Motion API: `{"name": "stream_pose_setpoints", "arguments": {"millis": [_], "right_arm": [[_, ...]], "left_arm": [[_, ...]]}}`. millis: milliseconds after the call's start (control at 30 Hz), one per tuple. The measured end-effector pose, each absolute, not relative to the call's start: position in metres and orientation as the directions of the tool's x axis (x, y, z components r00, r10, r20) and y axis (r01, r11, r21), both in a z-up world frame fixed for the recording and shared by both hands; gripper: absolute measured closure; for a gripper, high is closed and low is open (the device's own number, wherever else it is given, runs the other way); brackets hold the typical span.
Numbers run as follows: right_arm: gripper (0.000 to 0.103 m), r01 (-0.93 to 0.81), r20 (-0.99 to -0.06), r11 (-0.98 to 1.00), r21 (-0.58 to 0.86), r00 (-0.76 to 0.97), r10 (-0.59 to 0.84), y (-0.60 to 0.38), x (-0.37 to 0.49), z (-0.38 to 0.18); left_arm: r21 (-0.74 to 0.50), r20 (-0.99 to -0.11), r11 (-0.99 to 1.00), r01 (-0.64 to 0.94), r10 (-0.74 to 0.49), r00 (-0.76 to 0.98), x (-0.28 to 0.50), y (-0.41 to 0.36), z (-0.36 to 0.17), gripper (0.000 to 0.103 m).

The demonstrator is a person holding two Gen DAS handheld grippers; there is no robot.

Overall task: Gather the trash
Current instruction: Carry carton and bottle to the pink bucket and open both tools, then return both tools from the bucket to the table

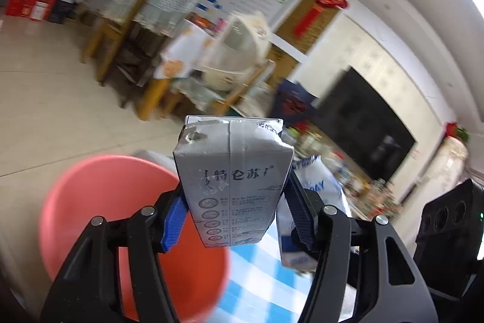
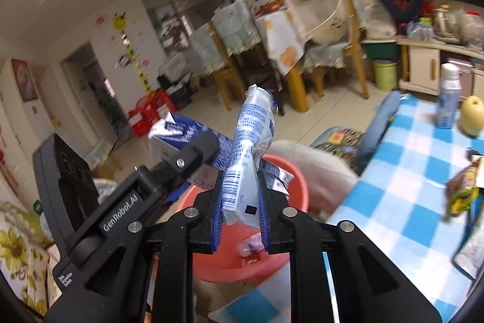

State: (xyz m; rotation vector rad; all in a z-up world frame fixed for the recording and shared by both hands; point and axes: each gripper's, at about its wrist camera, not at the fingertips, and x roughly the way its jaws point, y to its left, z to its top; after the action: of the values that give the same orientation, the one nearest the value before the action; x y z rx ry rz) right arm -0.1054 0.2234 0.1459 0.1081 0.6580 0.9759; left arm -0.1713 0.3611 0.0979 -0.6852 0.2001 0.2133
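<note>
My left gripper is shut on a grey milk carton and holds it upright above the right rim of a pink basin. My right gripper is shut on a crumpled white and blue plastic pouch, held over the same pink basin. In the right wrist view the left gripper with its carton is just to the left, over the basin. A small red and white wrapper lies in the basin.
A table with a blue and white checked cloth is at the right, bearing a spray can, a yellow fruit and snack packets. Wooden chairs and a cluttered table stand behind. A television hangs on the wall.
</note>
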Motion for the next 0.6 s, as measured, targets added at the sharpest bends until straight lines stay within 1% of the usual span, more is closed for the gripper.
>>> {"name": "stream_pose_setpoints", "arguments": {"millis": [67,100,133,167,200,233,267,300,333,367,400,433,500,600], "right_arm": [[0.083,-0.750,-0.495,0.560,0.351,0.358,0.791,0.240,-0.106,0.140],[0.080,-0.757,-0.515,0.561,0.335,0.351,0.782,0.249,-0.105,0.135],[0.080,-0.757,-0.537,0.565,0.329,0.342,0.771,0.256,-0.103,0.129],[0.077,-0.750,-0.552,0.571,0.333,0.336,0.763,0.260,-0.100,0.122],[0.075,-0.737,-0.567,0.589,0.332,0.343,0.749,0.261,-0.098,0.116],[0.072,-0.725,-0.572,0.604,0.330,0.355,0.739,0.260,-0.097,0.111],[0.064,-0.712,-0.571,0.618,0.332,0.370,0.733,0.255,-0.096,0.108],[0.057,-0.696,-0.564,0.631,0.342,0.385,0.731,0.247,-0.095,0.107],[0.043,-0.683,-0.555,0.640,0.353,0.398,0.731,0.240,-0.096,0.106],[0.035,-0.665,-0.542,0.654,0.360,0.422,0.727,0.229,-0.096,0.108],[0.032,-0.649,-0.535,0.671,0.357,0.447,0.717,0.219,-0.097,0.110],[0.031,-0.640,-0.534,0.683,0.351,0.462,0.708,0.214,-0.098,0.110],[0.026,-0.620,-0.533,0.714,0.324,0.504,0.680,0.198,-0.101,0.115],[0.021,-0.602,-0.535,0.753,0.264,0.559,0.634,0.175,-0.110,0.121]], "left_arm": [[-0.609,-0.294,0.725,-0.323,0.172,0.940,-0.173,0.370,0.091,0.041],[-0.605,-0.336,0.711,-0.359,0.182,0.924,-0.170,0.375,0.086,0.041],[-0.597,-0.368,0.703,-0.386,0.187,0.911,-0.166,0.379,0.083,0.041],[-0.578,-0.428,0.689,-0.437,0.200,0.882,-0.160,0.382,0.077,0.041],[-0.568,-0.457,0.680,-0.464,0.208,0.865,-0.156,0.385,0.074,0.040],[-0.547,-0.492,0.671,-0.500,0.225,0.841,-0.153,0.386,0.070,0.033],[-0.526,-0.512,0.666,-0.529,0.248,0.822,-0.152,0.388,0.069,0.029],[-0.491,-0.533,0.664,-0.565,0.284,0.797,-0.151,0.388,0.068,0.021],[-0.455,-0.547,0.670,-0.586,0.309,0.778,-0.149,0.386,0.068,0.020],[-0.433,-0.552,0.679,-0.593,0.321,0.770,-0.148,0.384,0.068,0.020],[-0.408,-0.552,0.691,-0.597,0.334,0.764,-0.145,0.383,0.068,0.018],[-0.378,-0.544,0.710,-0.594,0.348,0.763,-0.143,0.378,0.069,0.017],[-0.346,-0.522,0.742,-0.574,0.356,0.775,-0.140,0.374,0.071,0.016],[-0.335,-0.462,0.794,-0.506,0.330,0.823,-0.136,0.364,0.075,0.014]]}}
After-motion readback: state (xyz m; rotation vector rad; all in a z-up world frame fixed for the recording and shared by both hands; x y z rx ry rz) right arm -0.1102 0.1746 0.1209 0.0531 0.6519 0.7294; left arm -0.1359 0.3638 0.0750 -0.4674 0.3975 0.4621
